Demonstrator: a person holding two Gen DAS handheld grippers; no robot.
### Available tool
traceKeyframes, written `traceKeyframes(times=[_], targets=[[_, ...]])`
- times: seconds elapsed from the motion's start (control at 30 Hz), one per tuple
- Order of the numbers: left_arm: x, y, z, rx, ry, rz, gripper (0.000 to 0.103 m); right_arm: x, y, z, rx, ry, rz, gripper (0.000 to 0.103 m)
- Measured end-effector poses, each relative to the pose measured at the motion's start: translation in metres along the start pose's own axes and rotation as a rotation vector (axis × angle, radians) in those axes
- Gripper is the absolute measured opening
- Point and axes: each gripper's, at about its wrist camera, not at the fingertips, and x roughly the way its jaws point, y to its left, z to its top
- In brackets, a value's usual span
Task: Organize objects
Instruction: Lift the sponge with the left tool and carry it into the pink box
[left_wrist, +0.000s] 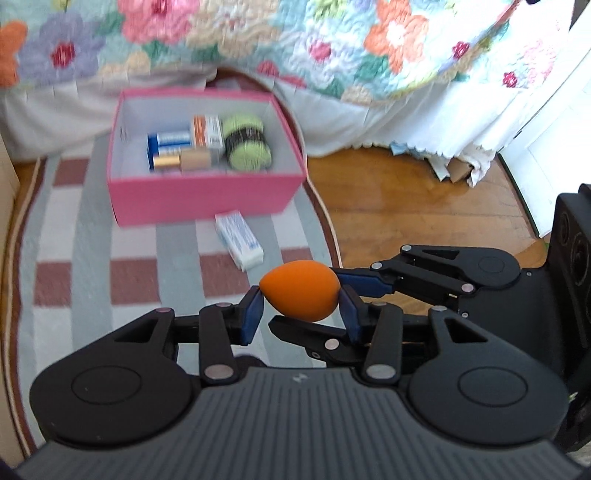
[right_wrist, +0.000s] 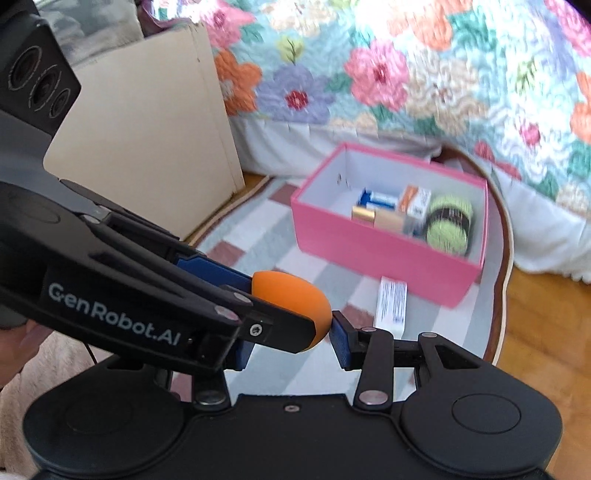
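a pink box (left_wrist: 207, 199) is sitting open at the far edge of the checked rug (left_wrist: 92, 273), against the floral quilt (left_wrist: 295, 44). inside it are lying one green yarn ball (left_wrist: 245, 142), one orange-and-white carton (left_wrist: 207, 136), blue-and-white cartons (left_wrist: 170, 142), a gold item (left_wrist: 166, 161) and a tan one (left_wrist: 195, 159). one white carton (left_wrist: 239, 244) is lying on the rug just in front of the box. one orange egg-shaped sponge (left_wrist: 300, 294) is hanging above the rug's near part, with both grippers angling downward and meeting at it: the left gripper (left_wrist: 300, 310) is clamping it between blue pads, and the right gripper (right_wrist: 291, 332), crossing it, is pinching the same sponge.
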Motion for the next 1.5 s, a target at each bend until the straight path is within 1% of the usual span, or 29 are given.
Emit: traceKeyframes(times=[0.2,0.33,0.53,0.77,0.93,1.0,1.1,1.27,1.37,1.43,1.5], targets=[[-0.015,0.001,0.026,0.008,-0.052,0.001,0.043,-0.008,0.003,0.028,-0.039,-0.042,-0.01,0.048],[-0.015,0.003,0.041,0.021,-0.077,0.013,0.042,-0.007,-0.002,0.046,-0.029,-0.06,-0.007,0.048],[-0.003,0.011,0.067,0.015,-0.096,0.026,0.042,0.004,-0.018,0.064,0.006,-0.094,-0.002,0.047],[0.022,0.024,0.112,-0.014,-0.109,0.015,0.042,0.026,-0.053,0.098,0.051,-0.108,-0.007,0.048],[0.058,0.035,0.143,-0.034,-0.092,0.021,0.042,0.052,-0.084,0.117,0.093,-0.102,-0.016,0.048],[0.079,0.04,0.152,-0.042,-0.07,0.024,0.042,0.068,-0.095,0.119,0.117,-0.083,-0.022,0.048],[0.106,0.046,0.159,-0.04,-0.068,0.013,0.043,0.09,-0.112,0.118,0.139,-0.067,-0.04,0.047],[0.146,0.062,0.165,-0.069,-0.055,-0.016,0.044,0.118,-0.143,0.108,0.241,-0.073,-0.018,0.047],[0.171,0.069,0.166,-0.078,-0.049,-0.006,0.044,0.138,-0.155,0.104,0.252,-0.06,-0.036,0.047],[0.187,0.077,0.165,-0.114,-0.053,-0.007,0.044,0.153,-0.165,0.101,0.273,-0.053,-0.06,0.047],[0.205,0.084,0.163,-0.134,-0.045,-0.011,0.044,0.168,-0.177,0.098,0.306,-0.032,-0.055,0.047]])
